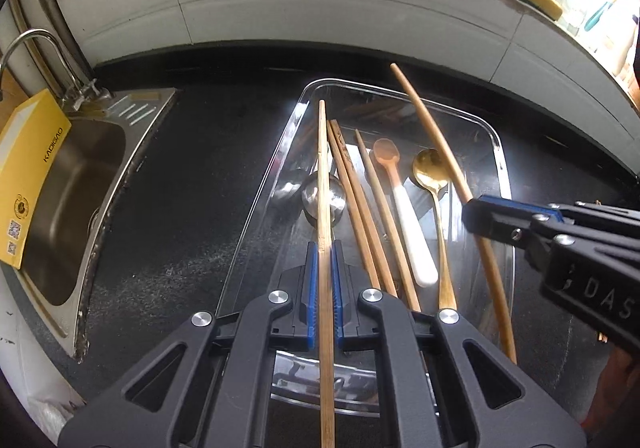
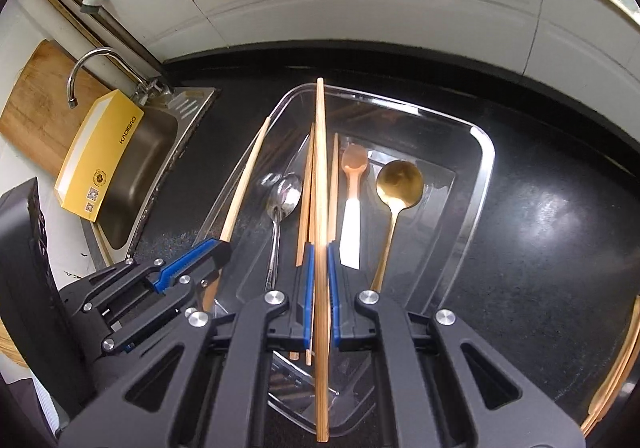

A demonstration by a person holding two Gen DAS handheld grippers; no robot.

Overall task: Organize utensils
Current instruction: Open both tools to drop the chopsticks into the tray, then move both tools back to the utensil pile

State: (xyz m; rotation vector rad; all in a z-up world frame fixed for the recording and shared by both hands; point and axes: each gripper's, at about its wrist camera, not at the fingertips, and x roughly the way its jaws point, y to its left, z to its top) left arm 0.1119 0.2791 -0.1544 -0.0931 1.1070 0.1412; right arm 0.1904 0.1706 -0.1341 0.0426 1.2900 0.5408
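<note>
Left gripper: the fingers are closed on a single bamboo chopstick, clamped between the blue pads and running lengthwise along the gripper axis, its far end out over the clear tray. Right gripper: the fingers are likewise closed on a second chopstick, which also lies along the gripper axis above the tray. In the left wrist view this second chopstick crosses the tray's right half at a slant; neither held stick can be confirmed as touching the tray floor.

Tray contents, as seen from the right wrist view: a steel spoon at the left side, three loose chopsticks lying roughly parallel down the middle, a small spoon with a white handle next to them, and a gold spoon furthest right. All lie lengthwise in the tray, bowls toward the wall.

Outside the tray: further wooden sticks show at the right edge of the right wrist view, apparently on the black counter; their number cannot be told. The sink, with a yellow box leaning in it, stands well apart to the left.

Assessment: the task appears well advanced. Three spoons and three chopsticks are already in the tray; the two held chopsticks remain to be laid down with the others, and the sticks at the counter's right edge probably remain to be collected.
</note>
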